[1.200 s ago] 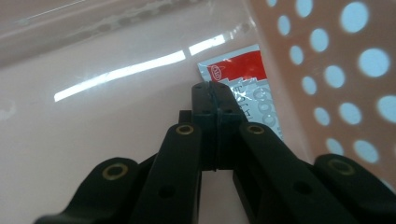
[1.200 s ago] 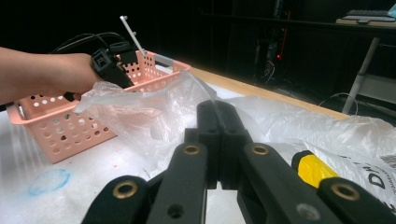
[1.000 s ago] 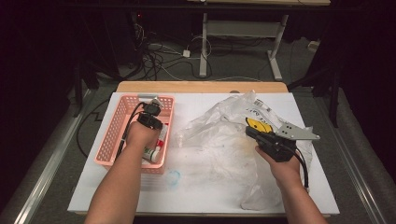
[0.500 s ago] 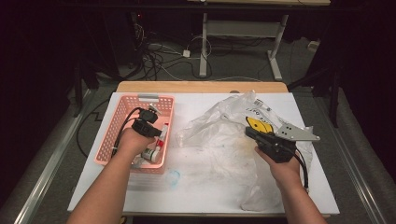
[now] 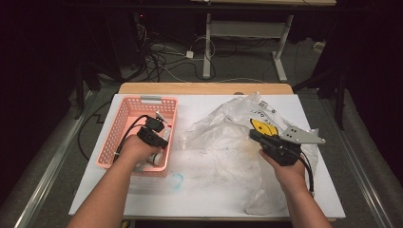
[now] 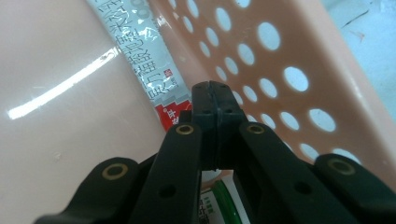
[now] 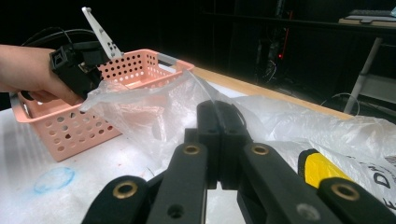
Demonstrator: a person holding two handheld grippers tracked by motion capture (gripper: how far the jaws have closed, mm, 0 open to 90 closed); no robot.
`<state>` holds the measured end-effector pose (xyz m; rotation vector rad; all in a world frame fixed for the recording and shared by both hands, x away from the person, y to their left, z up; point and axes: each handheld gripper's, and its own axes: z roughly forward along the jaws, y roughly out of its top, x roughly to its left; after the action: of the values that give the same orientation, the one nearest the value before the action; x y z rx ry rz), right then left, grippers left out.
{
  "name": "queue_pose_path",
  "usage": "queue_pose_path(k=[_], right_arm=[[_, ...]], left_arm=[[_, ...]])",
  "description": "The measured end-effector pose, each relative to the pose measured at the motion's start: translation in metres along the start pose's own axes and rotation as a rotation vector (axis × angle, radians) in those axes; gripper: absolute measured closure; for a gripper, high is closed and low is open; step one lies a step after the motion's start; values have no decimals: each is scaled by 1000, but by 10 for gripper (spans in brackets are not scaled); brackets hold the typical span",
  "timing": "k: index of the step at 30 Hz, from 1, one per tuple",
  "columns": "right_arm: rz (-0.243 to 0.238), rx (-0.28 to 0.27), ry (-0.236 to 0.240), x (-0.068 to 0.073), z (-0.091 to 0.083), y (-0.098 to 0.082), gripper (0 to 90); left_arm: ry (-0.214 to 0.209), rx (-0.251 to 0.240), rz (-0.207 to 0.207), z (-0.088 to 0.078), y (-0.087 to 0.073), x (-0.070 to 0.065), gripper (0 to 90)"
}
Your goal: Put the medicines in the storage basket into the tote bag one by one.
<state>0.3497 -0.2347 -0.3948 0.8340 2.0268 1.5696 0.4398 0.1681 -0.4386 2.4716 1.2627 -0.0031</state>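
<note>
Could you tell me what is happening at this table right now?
A person works at a white table with a gripper in each hand. The left gripper is down inside the pink basket, jaws shut with nothing between them, just in front of a printed sachet lying along the basket's wall. The right gripper is shut on the edge of a crumpled clear plastic bag, lifting a flap of it. Something yellow shows by the bag.
</note>
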Motion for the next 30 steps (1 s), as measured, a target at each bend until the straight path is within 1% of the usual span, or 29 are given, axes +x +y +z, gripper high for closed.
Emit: queue_pose_path(k=[2, 3, 5, 8, 11, 13, 16, 18, 19, 20, 22, 23, 25, 27, 30], right_arm=[[1, 0, -1, 0, 0, 0, 900], [1, -1, 0, 0, 0, 0, 900], [3, -3, -2, 0, -1, 0, 900], [6, -3, -3, 0, -1, 0, 900], [6, -2, -3, -1, -1, 0, 900], [7, -2, -2, 0, 0, 0, 900], [9, -2, -1, -1, 0, -1, 900], [9, -1, -1, -1, 0, -1, 900], [8, -2, 0, -1, 0, -1, 900], [9, -2, 1, -1, -1, 0, 900], [10, -1, 5, 0, -1, 0, 900], [7, -4, 7, 0, -1, 1, 900], [0, -4, 9, 0, -1, 1, 900], [1, -4, 9, 1, -1, 1, 900], [3, -4, 7, 0, -1, 1, 900]], left_arm=[[41, 17, 11, 1, 1, -1, 879], [49, 21, 12, 0, 1, 0, 879], [58, 17, -5, -2, -1, 4, 879], [89, 20, -18, -5, -3, 11, 879], [112, 22, -23, -7, -6, 13, 878], [113, 3, -21, -10, -7, 15, 878], [119, -66, -22, -18, -8, 16, 875], [124, -113, -38, -21, -8, 19, 760], [137, -124, -38, -22, -7, 20, 690], [143, -133, -40, -20, -7, 21, 643], [130, -130, -48, -16, -5, 24, 512], [127, -118, -54, -12, -3, 25, 470], [120, -103, -53, -6, -1, 26, 423], [127, -92, -55, -1, 2, 28, 397], [132, -66, -54, 8, 4, 30, 398]])
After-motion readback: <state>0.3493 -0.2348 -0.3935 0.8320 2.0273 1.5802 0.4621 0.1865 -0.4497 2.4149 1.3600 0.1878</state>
